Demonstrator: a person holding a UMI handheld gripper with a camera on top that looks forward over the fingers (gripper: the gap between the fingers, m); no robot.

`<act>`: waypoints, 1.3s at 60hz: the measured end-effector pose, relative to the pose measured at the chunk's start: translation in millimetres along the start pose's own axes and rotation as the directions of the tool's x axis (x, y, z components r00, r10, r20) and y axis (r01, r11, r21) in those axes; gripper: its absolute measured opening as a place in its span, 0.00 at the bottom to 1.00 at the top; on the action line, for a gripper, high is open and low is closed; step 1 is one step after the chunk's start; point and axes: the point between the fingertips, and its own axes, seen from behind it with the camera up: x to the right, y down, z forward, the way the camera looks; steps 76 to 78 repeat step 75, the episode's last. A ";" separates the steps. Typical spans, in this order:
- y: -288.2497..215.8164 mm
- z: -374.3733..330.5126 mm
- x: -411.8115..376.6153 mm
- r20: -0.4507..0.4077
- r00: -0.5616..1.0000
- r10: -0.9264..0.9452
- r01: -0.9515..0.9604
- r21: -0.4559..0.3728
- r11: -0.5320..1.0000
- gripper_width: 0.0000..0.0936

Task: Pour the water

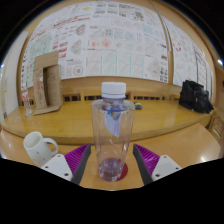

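A clear plastic bottle (112, 135) with a white cap stands upright on a red coaster (121, 171) on the wooden table (160, 122). It holds little or no water. My gripper (111, 166) is open, and the bottle stands between the fingers with a gap at each side. The magenta pads (76, 156) flank its lower part. A white mug (38, 148) stands on the table to the left, just beyond the left finger.
A black device (195, 97) sits at the table's far right. A wooden frame (45, 80) leans at the far left. Papers cover the wall (110, 40) behind the table.
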 end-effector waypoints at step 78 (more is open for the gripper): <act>26.5 -483.6 -47.0 -0.095 0.993 -0.074 0.068 -0.068 0.995 0.91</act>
